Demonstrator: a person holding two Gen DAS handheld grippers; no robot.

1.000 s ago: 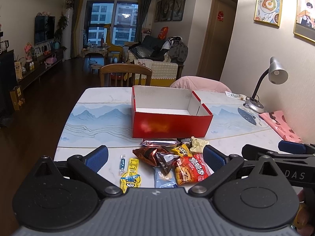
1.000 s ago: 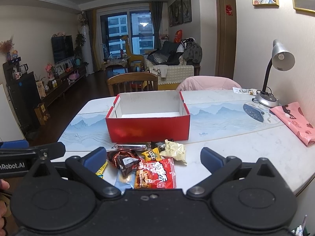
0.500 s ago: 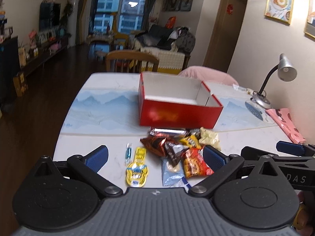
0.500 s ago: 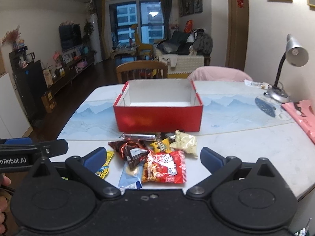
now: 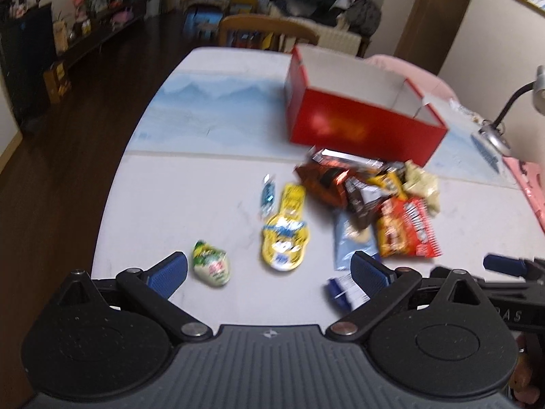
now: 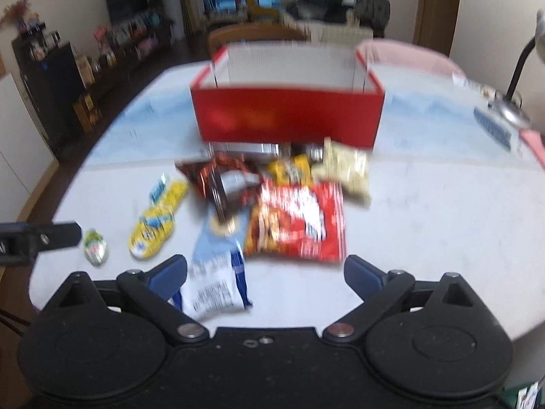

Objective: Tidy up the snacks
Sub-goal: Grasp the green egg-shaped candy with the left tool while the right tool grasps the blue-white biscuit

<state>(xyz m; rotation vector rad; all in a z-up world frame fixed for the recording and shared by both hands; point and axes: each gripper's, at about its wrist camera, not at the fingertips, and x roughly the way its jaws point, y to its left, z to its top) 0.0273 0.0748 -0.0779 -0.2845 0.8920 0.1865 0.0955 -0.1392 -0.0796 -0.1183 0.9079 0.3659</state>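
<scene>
both views are pretty motion-blurred, so small print on the wrappers isn't readable. the left gripper (image 5: 269,269) hangs over the near edge of the white table (image 5: 177,204) with its blue-padded fingers spread wide and nothing between them. the right gripper (image 6: 265,272) is the same deal, fingers wide apart, gripping nothing, sitting just above the near edge.

the open red box (image 6: 289,116) stands further back on the table on a blue mountain-print mat, and it looks bare inside from what shows. the snacks are all outside it, piled right in front of its near wall: a big red snack bag (image 6: 296,225), a pale yellowish packet (image 6: 347,170) to its right, a brown foil bag (image 6: 221,180) to its left, a small yellow packet (image 6: 289,170) between those, and a silver wrapper lying against the box. a light blue packet (image 6: 218,238) pokes out from under the brown one, and a white and blue packet (image 6: 214,289) lies nearest the right gripper's left finger.

off to the left, apart from the pile, there's a yellow cartoon-shaped pack (image 5: 284,235), a small blue candy (image 5: 267,194) beside it, and a little green and white round snack (image 5: 211,262) just beside the left gripper's left finger.
</scene>
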